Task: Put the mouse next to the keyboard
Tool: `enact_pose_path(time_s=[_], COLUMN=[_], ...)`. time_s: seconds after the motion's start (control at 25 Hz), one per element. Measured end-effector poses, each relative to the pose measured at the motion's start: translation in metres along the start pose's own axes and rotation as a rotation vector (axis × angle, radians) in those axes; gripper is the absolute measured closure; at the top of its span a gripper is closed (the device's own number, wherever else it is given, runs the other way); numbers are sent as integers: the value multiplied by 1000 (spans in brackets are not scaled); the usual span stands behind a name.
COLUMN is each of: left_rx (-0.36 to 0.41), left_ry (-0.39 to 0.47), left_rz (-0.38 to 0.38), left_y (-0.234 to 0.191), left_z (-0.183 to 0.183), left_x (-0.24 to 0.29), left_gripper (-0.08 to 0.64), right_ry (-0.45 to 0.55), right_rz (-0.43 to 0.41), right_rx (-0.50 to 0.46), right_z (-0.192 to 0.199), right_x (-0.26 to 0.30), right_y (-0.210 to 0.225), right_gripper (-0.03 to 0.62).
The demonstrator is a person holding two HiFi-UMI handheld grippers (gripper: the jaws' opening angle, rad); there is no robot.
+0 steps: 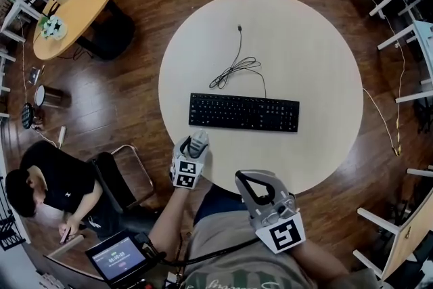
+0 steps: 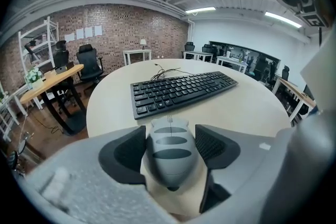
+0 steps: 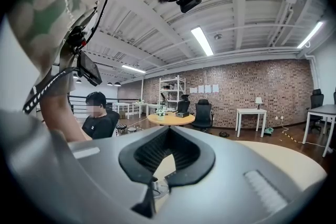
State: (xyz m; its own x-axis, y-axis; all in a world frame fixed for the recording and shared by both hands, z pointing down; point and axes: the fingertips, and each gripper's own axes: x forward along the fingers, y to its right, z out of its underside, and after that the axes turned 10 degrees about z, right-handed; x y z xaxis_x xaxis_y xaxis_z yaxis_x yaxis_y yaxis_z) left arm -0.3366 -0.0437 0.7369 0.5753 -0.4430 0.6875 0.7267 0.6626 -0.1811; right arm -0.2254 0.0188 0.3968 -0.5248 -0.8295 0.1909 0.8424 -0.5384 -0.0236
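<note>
Left gripper (image 2: 170,139) spread around grey mouse (image 2: 169,157) near black keyboard (image 2: 181,91); right gripper (image 3: 168,132) pressed together

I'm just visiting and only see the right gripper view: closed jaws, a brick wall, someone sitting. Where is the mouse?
Observer: The mouse lies on the round table, between the jaws of the left gripper.
Operator: So it's being squeezed?
Observer: It doesn't look so. The jaws stand open, with the pads beside the mouse rather than pressing on it.
Operator: And the keyboard?
Observer: The black keyboard lies just beyond the mouse. The mouse sits in front of the keyboard's left end, not touching it.
</note>
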Motion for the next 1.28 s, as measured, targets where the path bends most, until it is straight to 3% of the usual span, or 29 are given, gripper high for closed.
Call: enact_pose_path(time_s=[0.6, 0.88, 1.28], left_rx=[-42, -61, -61], left_ry=[-3, -18, -21], left_rz=[-72, -70, -80], left_y=[23, 43, 40], left_z=[14, 30, 28], left_x=[-8, -7, -12], left_gripper=[253, 253, 253], right_ry=[5, 15, 31], right_rz=[-19, -25, -16], right_rx=[16, 10, 22], right_z=[5, 4, 1], right_x=[-31, -52, -59], right_y=[2, 4, 9], right_gripper=[591, 591, 591])
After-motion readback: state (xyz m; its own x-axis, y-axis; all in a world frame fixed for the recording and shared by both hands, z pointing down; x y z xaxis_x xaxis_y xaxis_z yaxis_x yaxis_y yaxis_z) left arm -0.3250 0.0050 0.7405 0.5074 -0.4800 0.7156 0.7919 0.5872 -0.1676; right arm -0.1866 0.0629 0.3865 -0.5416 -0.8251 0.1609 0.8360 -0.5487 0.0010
